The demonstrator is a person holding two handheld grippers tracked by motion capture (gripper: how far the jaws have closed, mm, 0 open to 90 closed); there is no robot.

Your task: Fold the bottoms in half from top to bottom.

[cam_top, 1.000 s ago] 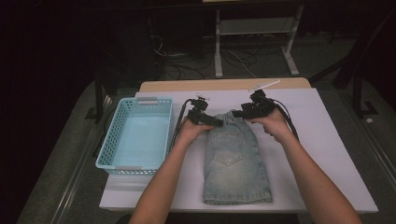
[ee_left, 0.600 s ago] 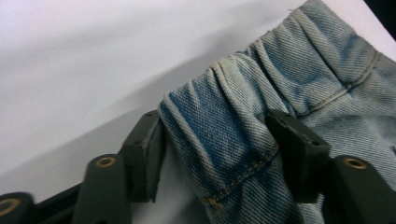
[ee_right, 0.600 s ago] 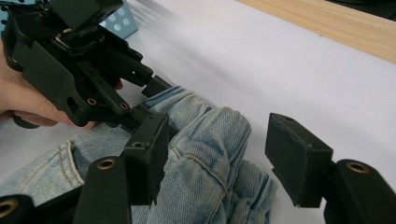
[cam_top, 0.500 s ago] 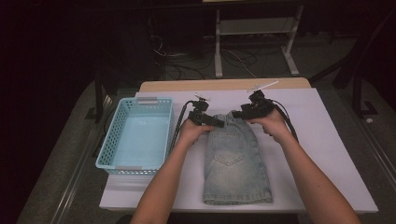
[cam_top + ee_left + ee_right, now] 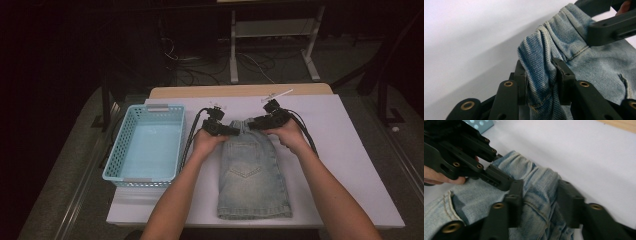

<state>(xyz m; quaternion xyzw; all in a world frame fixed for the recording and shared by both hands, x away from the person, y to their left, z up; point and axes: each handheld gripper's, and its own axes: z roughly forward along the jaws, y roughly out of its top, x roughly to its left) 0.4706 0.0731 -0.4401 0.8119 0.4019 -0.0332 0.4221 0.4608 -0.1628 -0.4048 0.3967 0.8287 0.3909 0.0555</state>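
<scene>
The table (image 5: 350,165) is covered in white, and a blue basket (image 5: 150,145) is set on its left part. The folded denim shorts (image 5: 252,177) are laid lengthwise just right of the basket, the long axis running from the person toward the far edge. The far end is held at both corners: its left corner is pinched in the left gripper (image 5: 541,80), whose fingers have just been closing on bunched cloth, and its right corner is clamped in the right gripper (image 5: 540,202), likewise just closed. The basket is judged nearer the left hand (image 5: 207,142).
</scene>
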